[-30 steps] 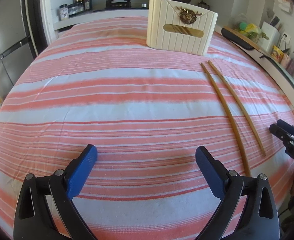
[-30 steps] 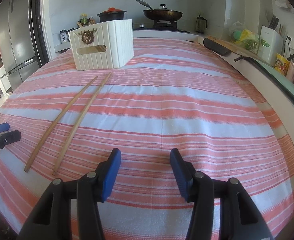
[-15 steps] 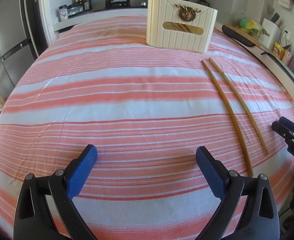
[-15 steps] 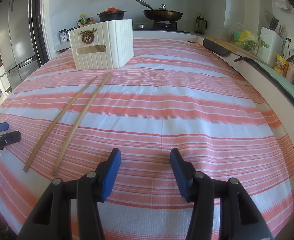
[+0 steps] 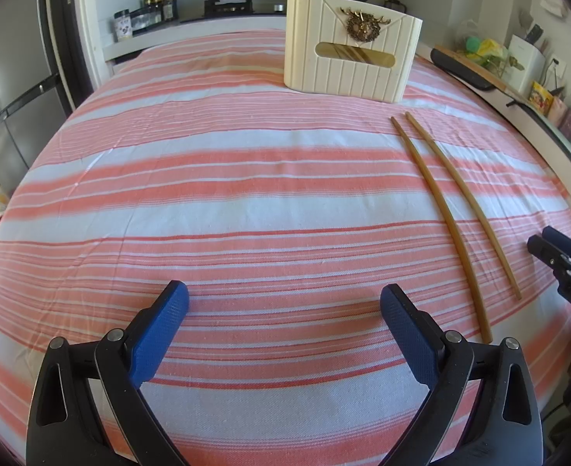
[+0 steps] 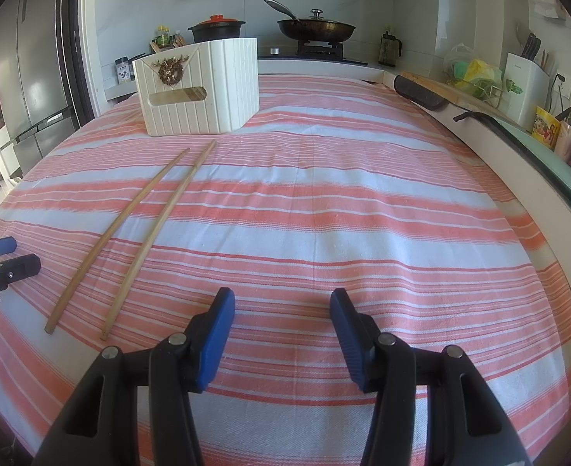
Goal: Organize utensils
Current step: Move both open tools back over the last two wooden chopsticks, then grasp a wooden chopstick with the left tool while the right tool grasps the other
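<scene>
While both our tools, left (image 5: 284,303) and right (image 6: 282,306), hung open and empty, two thin wooden chopsticks (image 6: 130,240) lay flat on the striped worktop cloth (image 5: 246,194) before the cream ribbed holder box (image 6: 200,89); pinching could snag cloth or roll one.

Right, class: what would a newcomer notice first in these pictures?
Probably the pink-striped cloth covering the whole table, then the cream box standing at its far end. Two chopsticks lie side by side in front of the box, between the two open grippers.
</scene>
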Demonstrator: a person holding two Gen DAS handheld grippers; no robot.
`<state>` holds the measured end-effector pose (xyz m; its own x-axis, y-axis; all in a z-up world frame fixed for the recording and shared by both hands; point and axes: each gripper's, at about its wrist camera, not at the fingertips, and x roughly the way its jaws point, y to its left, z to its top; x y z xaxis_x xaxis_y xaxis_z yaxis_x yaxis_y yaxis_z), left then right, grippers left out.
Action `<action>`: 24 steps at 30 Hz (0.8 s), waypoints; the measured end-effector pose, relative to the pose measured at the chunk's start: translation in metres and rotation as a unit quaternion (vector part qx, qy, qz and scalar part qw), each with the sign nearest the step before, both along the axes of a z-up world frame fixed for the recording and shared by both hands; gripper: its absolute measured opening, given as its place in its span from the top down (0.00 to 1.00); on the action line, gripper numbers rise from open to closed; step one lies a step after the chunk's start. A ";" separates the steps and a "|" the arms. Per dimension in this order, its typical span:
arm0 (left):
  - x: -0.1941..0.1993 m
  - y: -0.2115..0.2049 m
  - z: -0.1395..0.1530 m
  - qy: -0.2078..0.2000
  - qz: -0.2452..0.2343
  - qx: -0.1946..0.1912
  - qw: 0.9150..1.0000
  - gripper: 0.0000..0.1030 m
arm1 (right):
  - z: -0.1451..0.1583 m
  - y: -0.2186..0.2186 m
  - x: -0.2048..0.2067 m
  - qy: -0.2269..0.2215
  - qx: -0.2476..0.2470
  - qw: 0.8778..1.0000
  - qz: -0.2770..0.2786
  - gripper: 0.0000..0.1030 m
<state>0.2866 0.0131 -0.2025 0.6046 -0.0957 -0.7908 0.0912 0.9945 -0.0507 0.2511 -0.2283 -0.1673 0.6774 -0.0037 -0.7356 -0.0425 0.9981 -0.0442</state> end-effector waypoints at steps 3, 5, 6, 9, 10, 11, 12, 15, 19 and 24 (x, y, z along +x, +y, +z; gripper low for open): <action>0.000 0.004 0.003 -0.002 -0.006 -0.020 1.000 0.03 | 0.000 0.000 0.000 0.000 0.000 1.000 0.000 0.49; 0.003 0.006 0.008 -0.001 -0.021 -0.061 0.998 0.03 | 0.000 -0.001 0.000 0.001 0.003 1.000 0.000 0.49; 0.005 0.004 0.012 0.001 -0.027 -0.079 0.997 0.03 | 0.000 -0.001 0.001 0.003 0.005 1.000 0.001 0.49; 0.011 -0.017 0.027 -0.005 -0.056 -0.098 0.994 0.04 | 0.006 -0.006 0.004 0.017 0.025 0.999 -0.014 0.51; 0.014 -0.027 0.031 -0.007 -0.068 -0.099 0.993 0.04 | 0.009 -0.008 0.005 0.021 0.040 0.999 -0.025 0.51; 0.017 -0.039 0.033 -0.006 -0.080 -0.097 0.992 0.04 | 0.013 -0.009 0.006 0.020 0.054 0.998 -0.029 0.51; 0.020 -0.050 0.034 -0.003 -0.091 -0.091 0.992 0.04 | 0.018 -0.007 0.007 0.019 0.062 0.998 -0.023 0.51; 0.032 -0.085 0.029 0.000 -0.117 -0.037 0.992 0.04 | 0.028 0.008 0.006 0.017 0.059 0.998 0.010 0.51; 0.043 -0.106 0.012 0.014 -0.119 0.016 0.993 0.20 | 0.036 0.017 -0.004 0.014 0.055 0.998 0.029 0.51; 0.040 -0.099 0.008 0.001 -0.094 0.021 0.995 0.68 | 0.036 0.018 -0.010 0.021 0.052 0.998 0.031 0.51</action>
<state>0.3270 -0.0856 -0.1940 0.5780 -0.1747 -0.7971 0.2765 0.9610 -0.0101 0.2408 -0.2103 -0.1311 0.6421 0.1150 -0.7579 -0.1032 0.9927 0.0632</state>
